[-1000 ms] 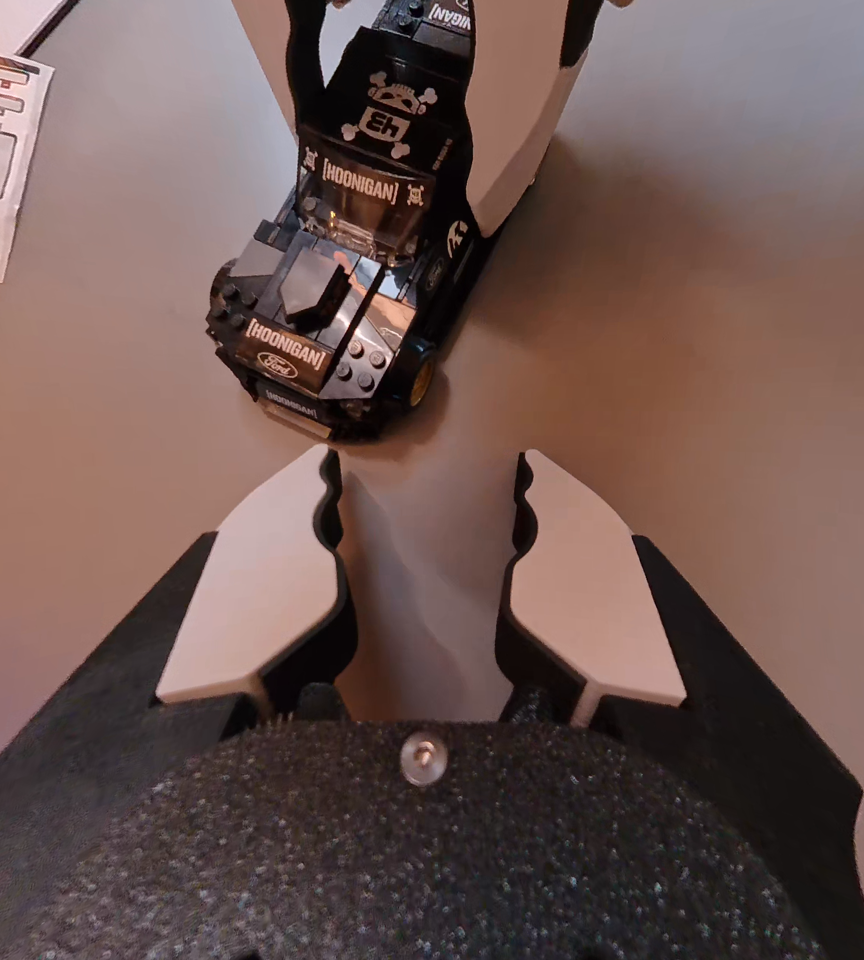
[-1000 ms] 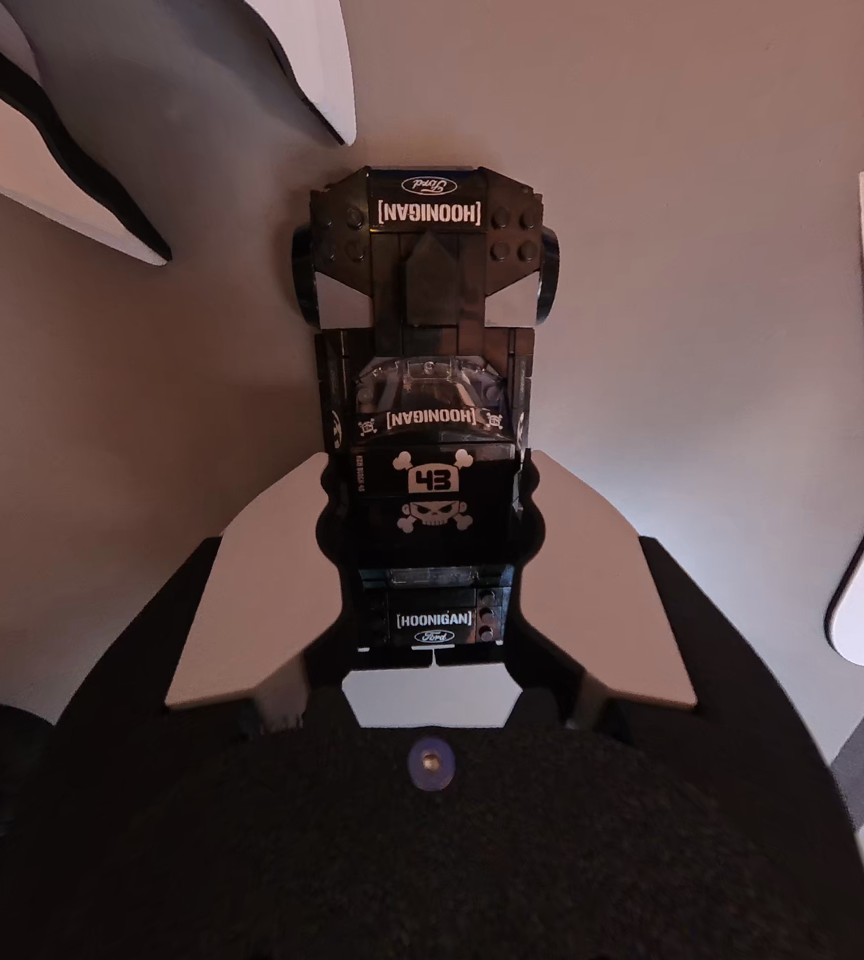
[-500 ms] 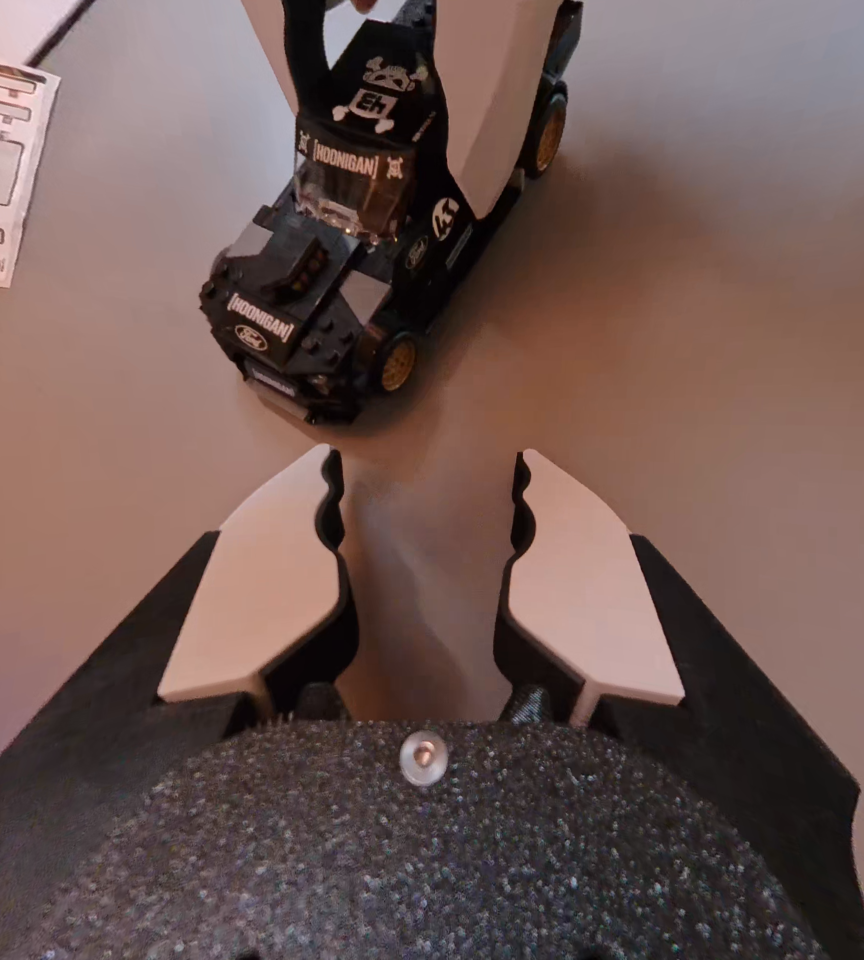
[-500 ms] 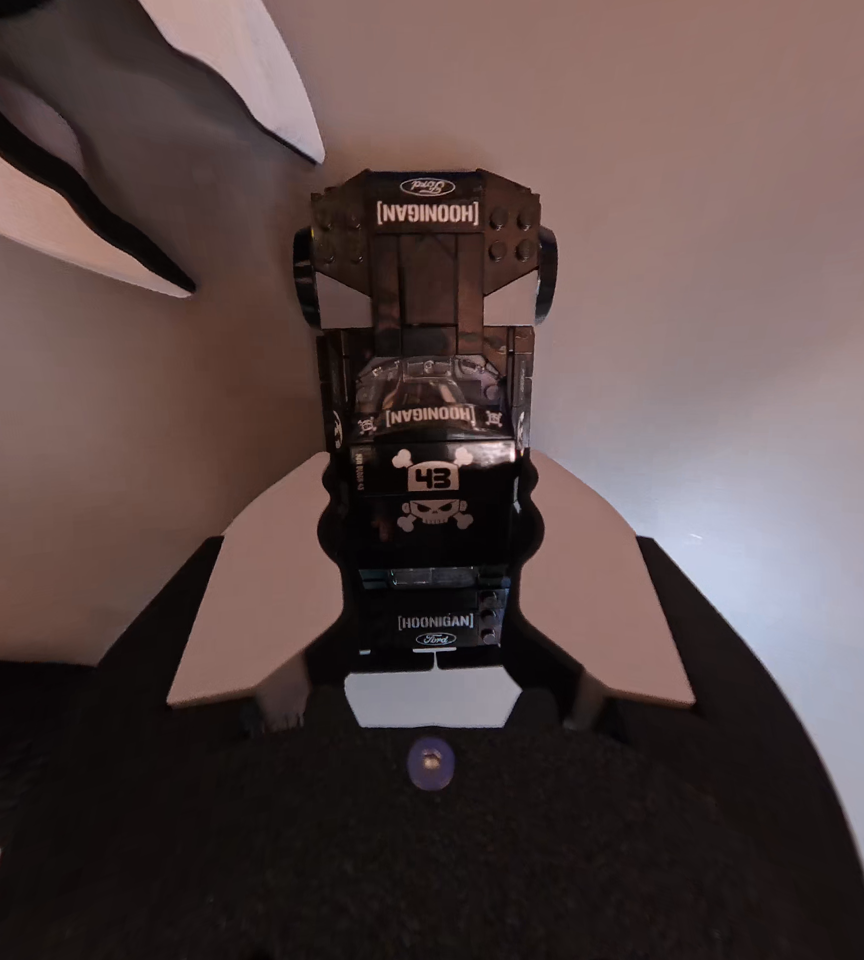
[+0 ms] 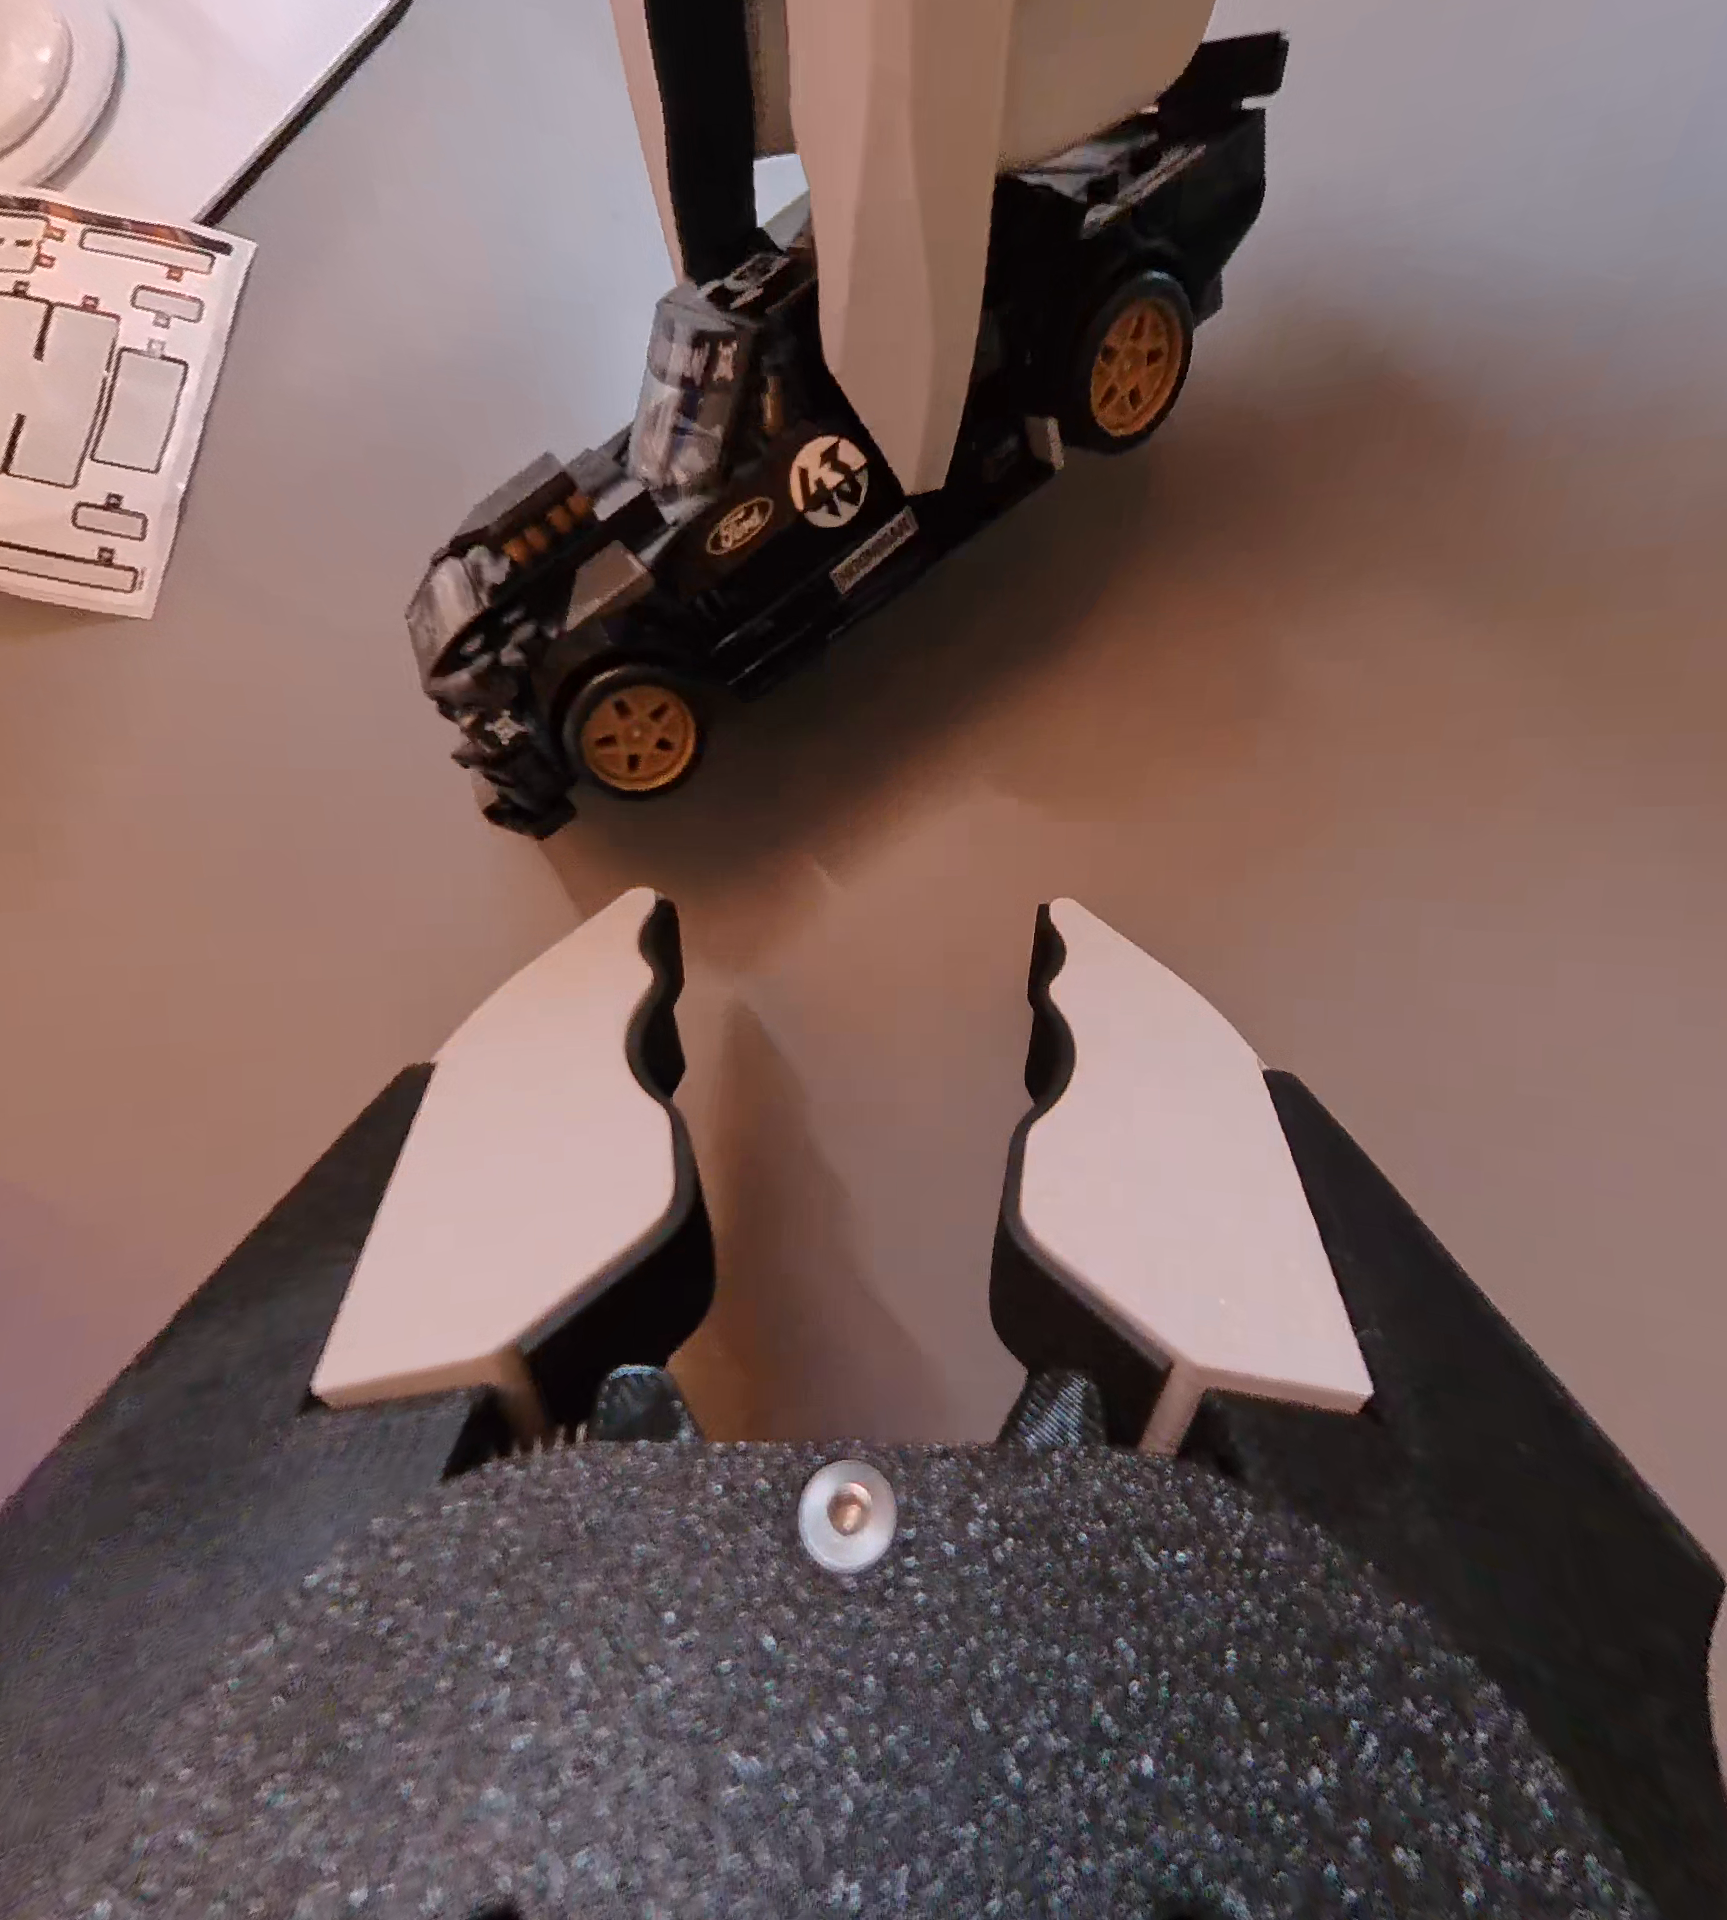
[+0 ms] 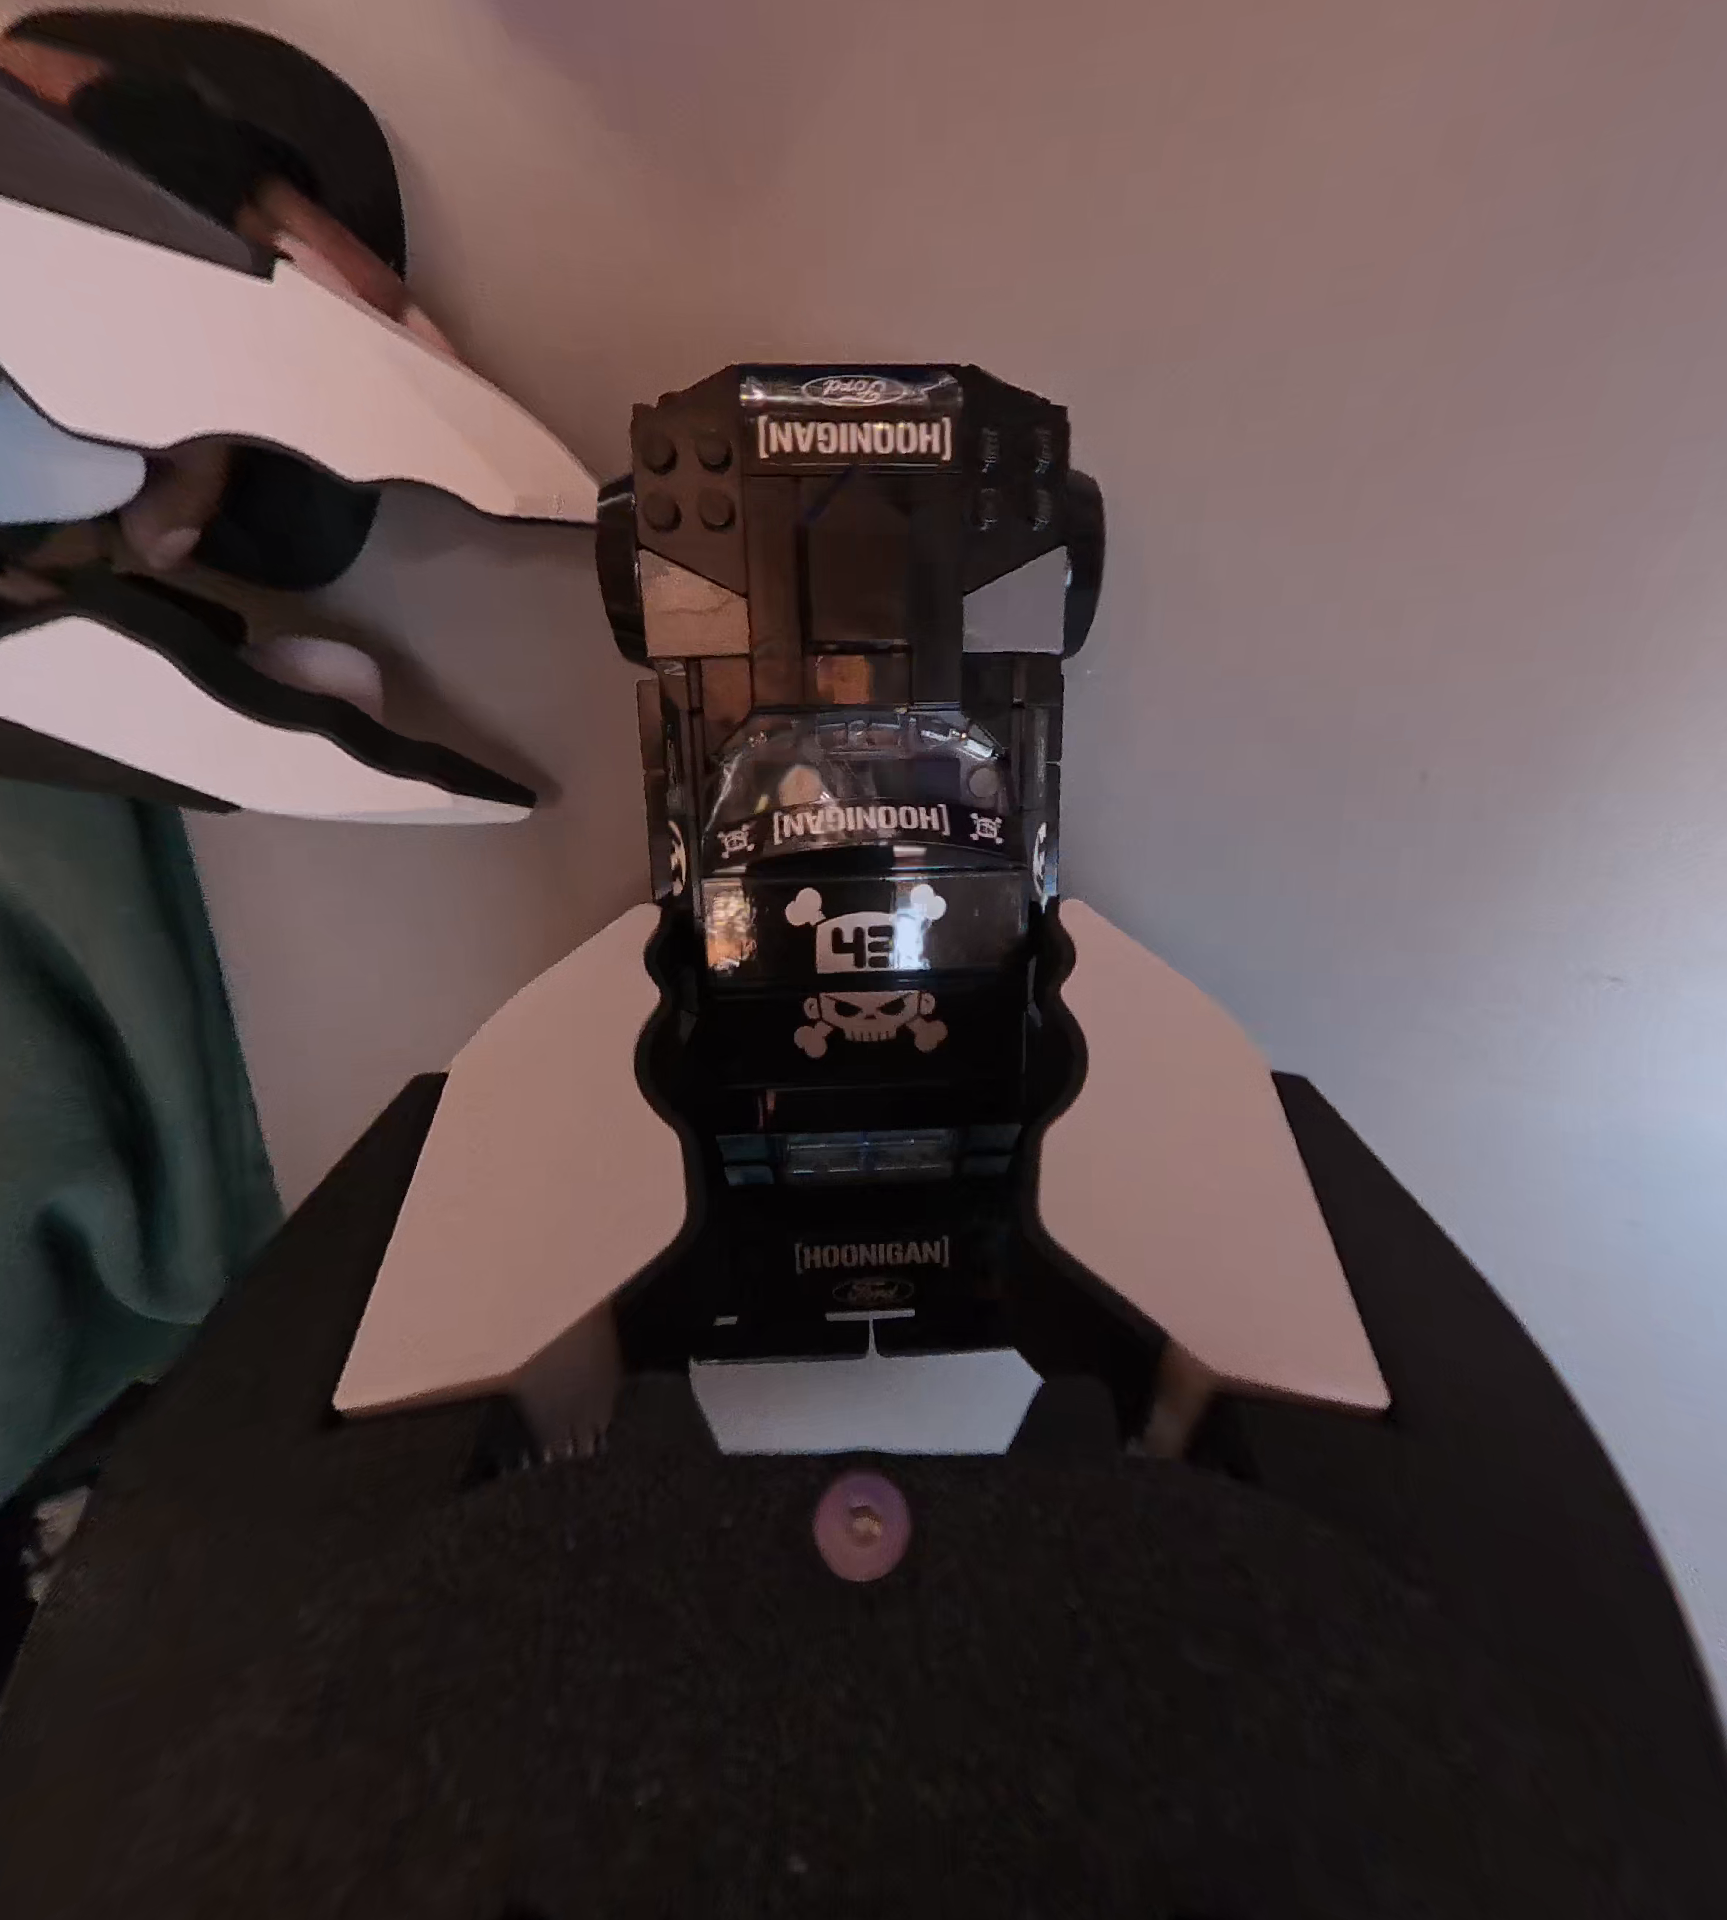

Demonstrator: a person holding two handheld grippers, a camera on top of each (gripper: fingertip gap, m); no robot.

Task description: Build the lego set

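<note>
The black lego car (image 5: 786, 520) is clamped at its roof by the right gripper (image 6: 859, 1039), wheels on the grey table (image 5: 1358, 831). The left gripper (image 5: 854, 935) is held apart and empty just near the car's front; bare table is seen to the right, and a sticker sheet (image 5: 48, 405) lies far left.

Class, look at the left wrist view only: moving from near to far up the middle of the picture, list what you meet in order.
Left tool, open and empty → bare grey table → black lego car → right tool, shut on the car's middle.
</note>
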